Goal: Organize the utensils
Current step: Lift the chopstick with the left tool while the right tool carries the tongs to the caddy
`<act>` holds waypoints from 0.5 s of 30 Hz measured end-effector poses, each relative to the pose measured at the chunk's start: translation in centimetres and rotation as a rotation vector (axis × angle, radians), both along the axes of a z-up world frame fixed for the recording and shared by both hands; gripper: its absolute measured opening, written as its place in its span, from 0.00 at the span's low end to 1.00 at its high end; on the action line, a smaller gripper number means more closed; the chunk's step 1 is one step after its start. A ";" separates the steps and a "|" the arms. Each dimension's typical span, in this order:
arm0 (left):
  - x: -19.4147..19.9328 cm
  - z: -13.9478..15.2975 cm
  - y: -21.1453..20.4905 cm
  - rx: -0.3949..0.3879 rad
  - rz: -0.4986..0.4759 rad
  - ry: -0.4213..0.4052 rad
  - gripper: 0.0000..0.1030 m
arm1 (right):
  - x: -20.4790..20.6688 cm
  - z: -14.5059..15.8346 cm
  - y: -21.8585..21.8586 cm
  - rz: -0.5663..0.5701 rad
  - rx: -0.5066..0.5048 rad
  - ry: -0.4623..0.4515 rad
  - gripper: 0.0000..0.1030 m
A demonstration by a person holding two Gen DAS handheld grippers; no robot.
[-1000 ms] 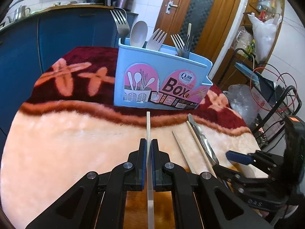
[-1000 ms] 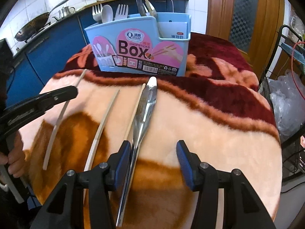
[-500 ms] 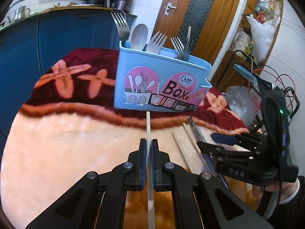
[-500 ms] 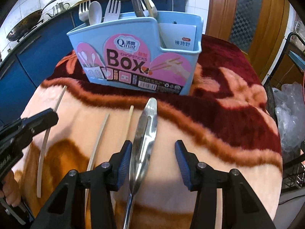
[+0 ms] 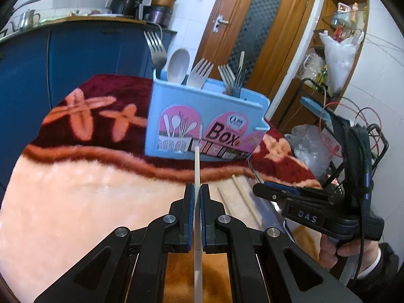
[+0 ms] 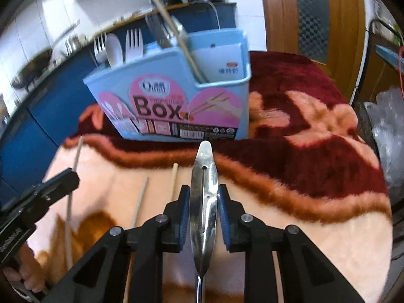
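Steel tongs (image 6: 204, 202): handle end cut off at bottom edge, behind the fingers. Chopstick (image 5: 196, 202): rear end cut off likewise. Utensil box (image 6: 176, 101): small label print blurred, unreadable.

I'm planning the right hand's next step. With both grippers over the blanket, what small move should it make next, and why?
Probably lift slightly. The right gripper has just been closing its jaws on the metal tongs, which now sit between the pads. The blue utensil box stands just ahead, so raising the tongs off the blanket comes first.
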State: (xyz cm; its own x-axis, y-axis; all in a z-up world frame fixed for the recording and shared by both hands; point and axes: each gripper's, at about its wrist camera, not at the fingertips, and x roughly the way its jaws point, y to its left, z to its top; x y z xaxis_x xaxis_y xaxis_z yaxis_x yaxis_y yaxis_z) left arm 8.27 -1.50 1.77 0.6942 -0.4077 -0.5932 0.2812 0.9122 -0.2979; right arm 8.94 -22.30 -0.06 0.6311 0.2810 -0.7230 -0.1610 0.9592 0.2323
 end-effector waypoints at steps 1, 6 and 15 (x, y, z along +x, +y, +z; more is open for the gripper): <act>-0.2 0.2 0.0 -0.006 0.001 -0.014 0.04 | -0.4 0.3 -0.2 -0.004 0.021 -0.028 0.24; -1.0 1.8 0.0 -0.029 0.001 -0.093 0.04 | -2.2 1.8 -0.6 -0.034 0.083 -0.146 0.23; -1.1 4.6 -0.1 -0.025 0.014 -0.198 0.04 | -4.4 4.6 -1.2 -0.054 0.135 -0.325 0.23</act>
